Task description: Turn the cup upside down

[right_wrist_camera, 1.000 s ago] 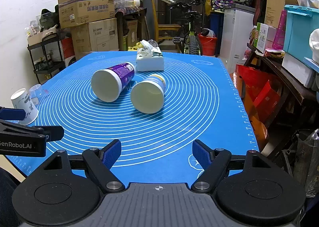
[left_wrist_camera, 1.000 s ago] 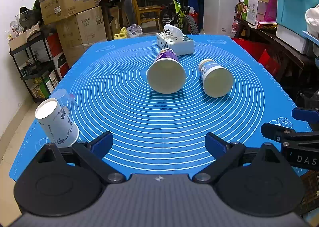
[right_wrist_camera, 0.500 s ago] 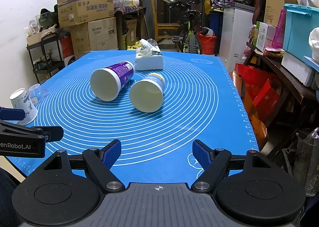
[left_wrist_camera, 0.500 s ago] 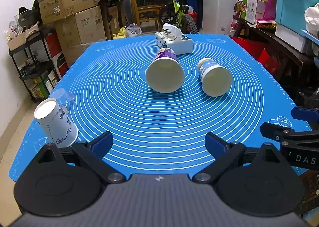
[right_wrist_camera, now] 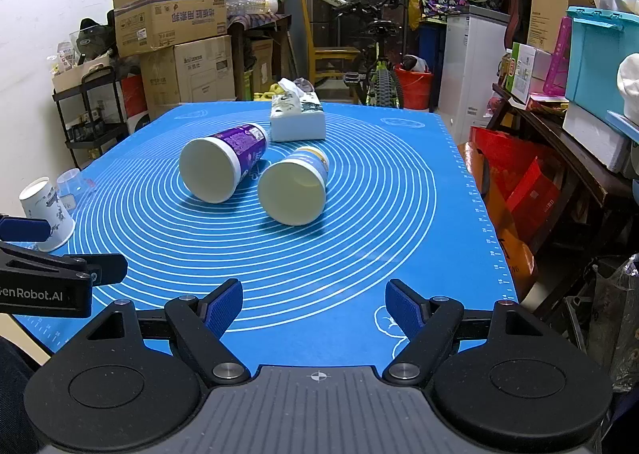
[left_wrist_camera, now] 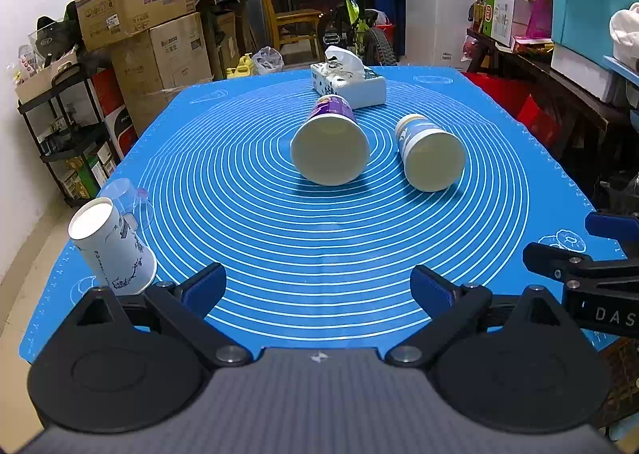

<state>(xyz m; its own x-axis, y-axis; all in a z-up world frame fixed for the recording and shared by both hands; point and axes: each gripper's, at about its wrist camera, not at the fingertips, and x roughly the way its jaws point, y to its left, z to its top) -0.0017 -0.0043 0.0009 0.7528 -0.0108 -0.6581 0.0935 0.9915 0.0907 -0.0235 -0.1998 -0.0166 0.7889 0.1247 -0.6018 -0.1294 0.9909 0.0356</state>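
We hold both grippers low at the near edge of the worktop, which is covered by a blue silicone mat [left_wrist_camera: 279, 254] printed with white concentric rings. Left gripper [left_wrist_camera: 318, 286]: fingers [left_wrist_camera: 203, 288] spread wide, ribbed blue pads, nothing between them. Right gripper [right_wrist_camera: 314, 308]: same, fingers [right_wrist_camera: 401, 308] apart and empty.

Two paper cups lie on their sides well ahead of both finger pairs, open mouths facing us, cream inside. Purple cup [left_wrist_camera: 330, 146] sits ahead, about centred between our left fingers; its far end is just in front of the tissue pack [left_wrist_camera: 347, 84], soft white wrap, a tissue sticking out the top. Blue-banded cup [left_wrist_camera: 429, 152] lies right of it, close, not touching as far as we can tell.

White paper cup with ink-style print [left_wrist_camera: 114, 248] stands upside down, tapered, just outside the left finger tip. Clear plastic cup [left_wrist_camera: 127, 200] right behind it, also inverted.
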